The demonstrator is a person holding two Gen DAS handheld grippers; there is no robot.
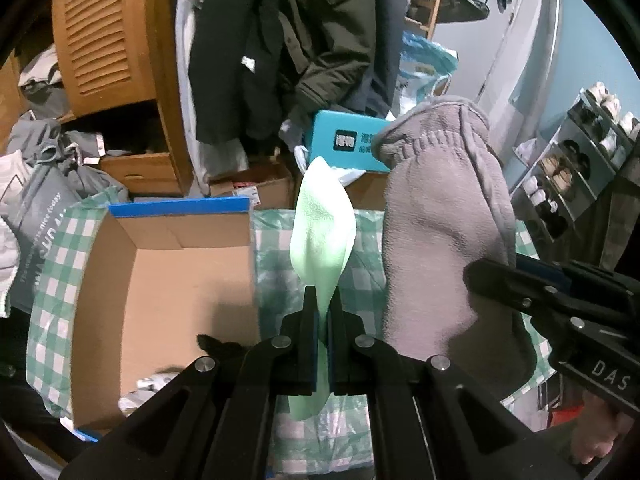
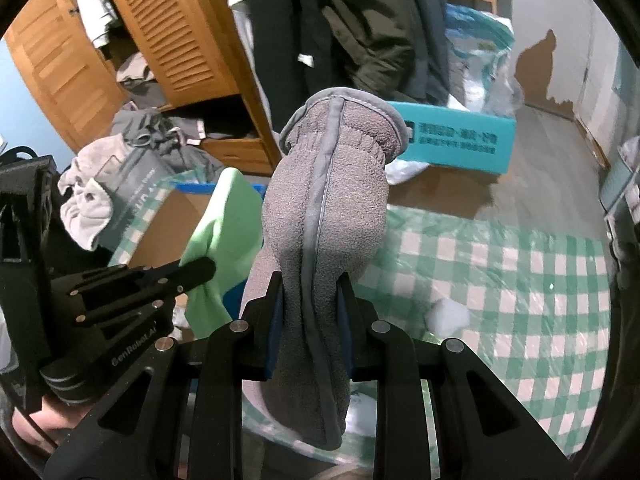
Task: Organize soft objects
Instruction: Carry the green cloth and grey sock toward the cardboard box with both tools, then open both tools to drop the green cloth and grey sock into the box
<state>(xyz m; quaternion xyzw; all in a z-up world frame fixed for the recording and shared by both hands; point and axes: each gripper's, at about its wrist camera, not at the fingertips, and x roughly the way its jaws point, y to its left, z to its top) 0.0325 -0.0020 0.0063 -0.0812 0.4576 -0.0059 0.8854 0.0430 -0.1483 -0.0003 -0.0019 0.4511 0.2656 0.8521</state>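
Note:
My left gripper (image 1: 323, 300) is shut on a pale green cloth (image 1: 323, 228) that stands up between its fingers and hangs a little below them. It is held above the green checked cover, just right of an open cardboard box (image 1: 168, 276). My right gripper (image 2: 310, 284) is shut on a thick grey fleece mitten (image 2: 324, 208), cuff pointing away. In the left wrist view the grey mitten (image 1: 436, 216) hangs to the right of the green cloth, with the right gripper (image 1: 472, 276) clamped on its side. In the right wrist view the green cloth (image 2: 228, 224) and the left gripper (image 2: 208, 266) are at the left.
A green checked cover (image 2: 500, 280) lies below, with a small white wad (image 2: 448, 314) on it. A teal box (image 2: 456, 140) sits beyond. Hanging dark coats (image 1: 304, 40), a louvred wooden cupboard (image 1: 104, 36), heaped clothes (image 1: 48, 148) and a shoe rack (image 1: 572, 152) stand around.

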